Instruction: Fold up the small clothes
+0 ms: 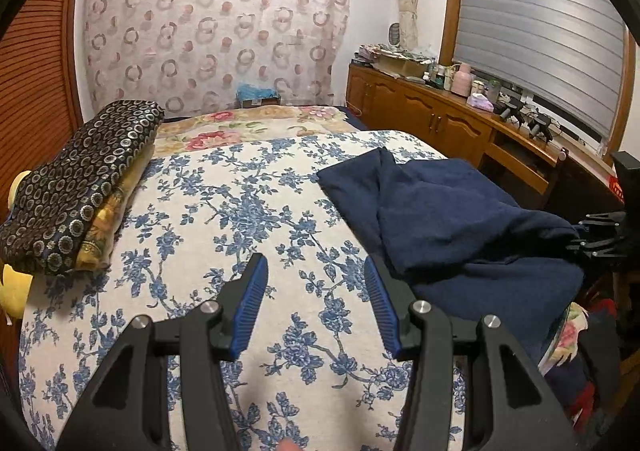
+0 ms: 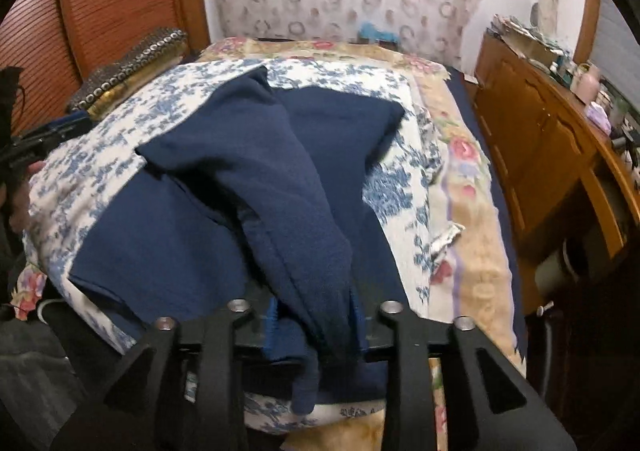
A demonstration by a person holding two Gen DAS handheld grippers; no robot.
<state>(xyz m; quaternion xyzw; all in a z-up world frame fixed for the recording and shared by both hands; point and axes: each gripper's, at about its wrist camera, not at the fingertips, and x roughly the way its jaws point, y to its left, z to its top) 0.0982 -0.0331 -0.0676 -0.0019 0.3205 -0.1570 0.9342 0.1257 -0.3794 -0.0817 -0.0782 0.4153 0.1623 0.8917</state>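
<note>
Draping between the right tool's (image 2: 312, 321) jaws, navy garment (image 2: 256, 171).

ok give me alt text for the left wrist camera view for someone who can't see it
The left gripper hovers with its blue-padded fingers apart and empty over a bedspread printed with blue flowers. A crumpled navy garment lies to its right, a folded dark ring-patterned cloth to the far left, and a wooden cabinet stands under a shuttered window behind.
</note>
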